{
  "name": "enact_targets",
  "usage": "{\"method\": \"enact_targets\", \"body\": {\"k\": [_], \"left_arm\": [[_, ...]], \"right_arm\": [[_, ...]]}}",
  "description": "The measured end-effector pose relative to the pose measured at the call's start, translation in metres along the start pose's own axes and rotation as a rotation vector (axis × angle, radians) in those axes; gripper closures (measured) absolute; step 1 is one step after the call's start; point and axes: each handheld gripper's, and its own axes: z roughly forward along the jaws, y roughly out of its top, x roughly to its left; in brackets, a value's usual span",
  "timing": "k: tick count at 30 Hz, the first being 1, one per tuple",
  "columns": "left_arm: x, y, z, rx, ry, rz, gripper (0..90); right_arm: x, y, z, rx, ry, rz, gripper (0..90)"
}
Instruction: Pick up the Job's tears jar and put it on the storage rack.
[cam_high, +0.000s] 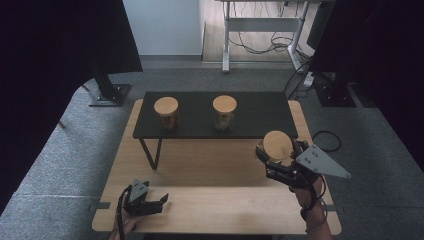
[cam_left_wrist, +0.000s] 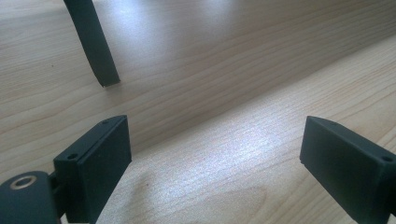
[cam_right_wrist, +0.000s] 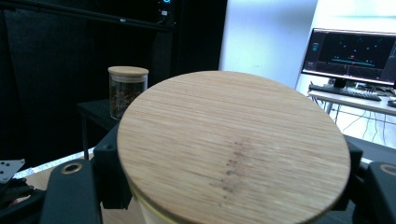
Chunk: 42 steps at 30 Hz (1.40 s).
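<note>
A low black shelf (cam_high: 250, 112) stands on the wooden table (cam_high: 210, 200) and carries two glass jars with round wooden lids, one at the left (cam_high: 166, 112) and one in the middle (cam_high: 224, 111). A third jar (cam_high: 277, 145) of the same kind hangs by the shelf's right front corner, with my right gripper (cam_high: 276, 152) shut on it. In the right gripper view its lid (cam_right_wrist: 233, 144) sits between the two black jaws, and a jar (cam_right_wrist: 127, 91) stands on the shelf behind. My left gripper (cam_high: 162, 200) rests open at the table's front left, nothing between its fingers (cam_left_wrist: 98, 163).
A black shelf leg (cam_left_wrist: 95, 46) meets the tabletop ahead of the left gripper. Behind the table are a white desk frame (cam_high: 265, 25) with cables, black curtains and stand bases on grey carpet. A lit monitor (cam_right_wrist: 355, 56) is at the right.
</note>
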Motion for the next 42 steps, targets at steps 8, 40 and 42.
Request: {"method": "enact_targets", "body": {"k": [8, 40, 42], "left_arm": [[0.0, 0.0, 0.0, 0.002, -0.002, 0.0, 8.1], [0.0, 0.0, 0.0, 0.006, 0.001, 0.001, 8.1], [0.0, 0.0, 0.0, 0.006, 0.001, 0.003, 8.1]], "right_arm": [[-0.007, 0.003, 0.001, -0.01, -0.009, 0.014, 24.5], [-0.014, 0.022, 0.007, -0.017, -0.018, 0.004, 24.5], [-0.015, 0.023, 0.007, -0.017, -0.018, 0.003, 24.5]]}}
